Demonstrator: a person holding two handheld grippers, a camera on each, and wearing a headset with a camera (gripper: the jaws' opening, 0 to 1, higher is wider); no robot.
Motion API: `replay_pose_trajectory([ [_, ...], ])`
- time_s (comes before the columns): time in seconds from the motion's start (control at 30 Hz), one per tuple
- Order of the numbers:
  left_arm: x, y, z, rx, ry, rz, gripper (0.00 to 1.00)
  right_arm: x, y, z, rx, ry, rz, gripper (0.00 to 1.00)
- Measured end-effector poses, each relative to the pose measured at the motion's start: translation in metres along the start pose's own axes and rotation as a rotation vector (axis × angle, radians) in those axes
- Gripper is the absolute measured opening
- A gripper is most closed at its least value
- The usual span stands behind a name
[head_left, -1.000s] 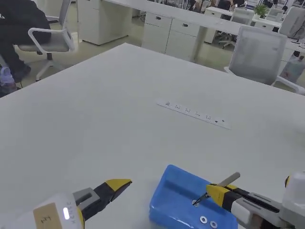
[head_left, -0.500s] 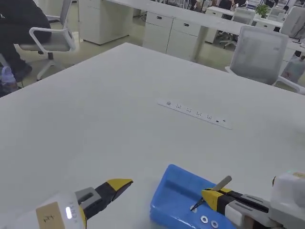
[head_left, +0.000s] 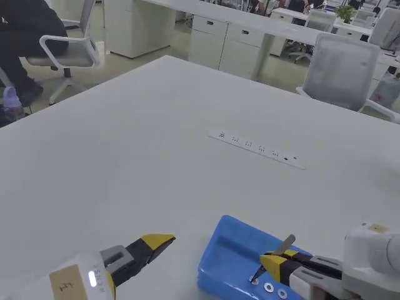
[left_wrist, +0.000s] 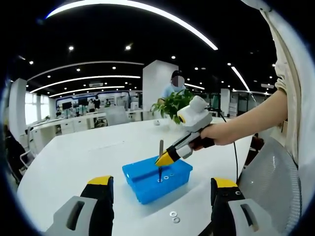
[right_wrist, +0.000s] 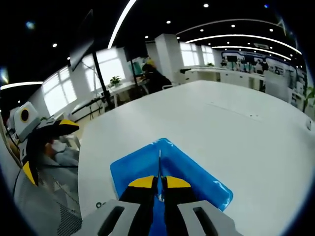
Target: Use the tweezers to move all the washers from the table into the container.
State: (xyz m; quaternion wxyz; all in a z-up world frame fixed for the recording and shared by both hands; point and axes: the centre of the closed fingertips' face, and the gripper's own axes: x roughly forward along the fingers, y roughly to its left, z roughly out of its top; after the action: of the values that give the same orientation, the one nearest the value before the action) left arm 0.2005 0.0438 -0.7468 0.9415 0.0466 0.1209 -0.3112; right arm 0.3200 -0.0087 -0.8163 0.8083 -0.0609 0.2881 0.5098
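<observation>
The washers (left_wrist: 173, 215) are thin, flat metal rings, judged light, rigid and slippery on the smooth table (head_left: 125, 156). Take each across its band, one tweezer tip through the hole (an edge pinch is likely to flick it away). The right gripper (right_wrist: 158, 183) has its jaws pressed together on the tweezers (right_wrist: 159, 160), whose tips point down inside the blue container (right_wrist: 128, 169). Whether they carry a washer cannot be told. The left gripper (left_wrist: 162, 183) is beside the container, its jaws spread wide and holding nothing. The head view resolves two washers inside the container, close to the tweezer tips. The left gripper view adds two washers on the table just outside the container's near wall, a zone that falls below the head view's frame edge.
</observation>
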Motion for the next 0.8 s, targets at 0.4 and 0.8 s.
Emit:
replay_pose_trajectory([
  [0.4,-0.0005,0.0001,-0.0011,0.0,0.001,-0.001,0.82,0.003,0.0024,-0.0021,-0.047,0.016,-0.001,0.03],
  [0.8,0.0002,-0.0009,-0.0028,0.003,0.007,-0.007,0.82,0.0044,0.0007,-0.0025,-0.087,0.023,-0.008,0.03],
])
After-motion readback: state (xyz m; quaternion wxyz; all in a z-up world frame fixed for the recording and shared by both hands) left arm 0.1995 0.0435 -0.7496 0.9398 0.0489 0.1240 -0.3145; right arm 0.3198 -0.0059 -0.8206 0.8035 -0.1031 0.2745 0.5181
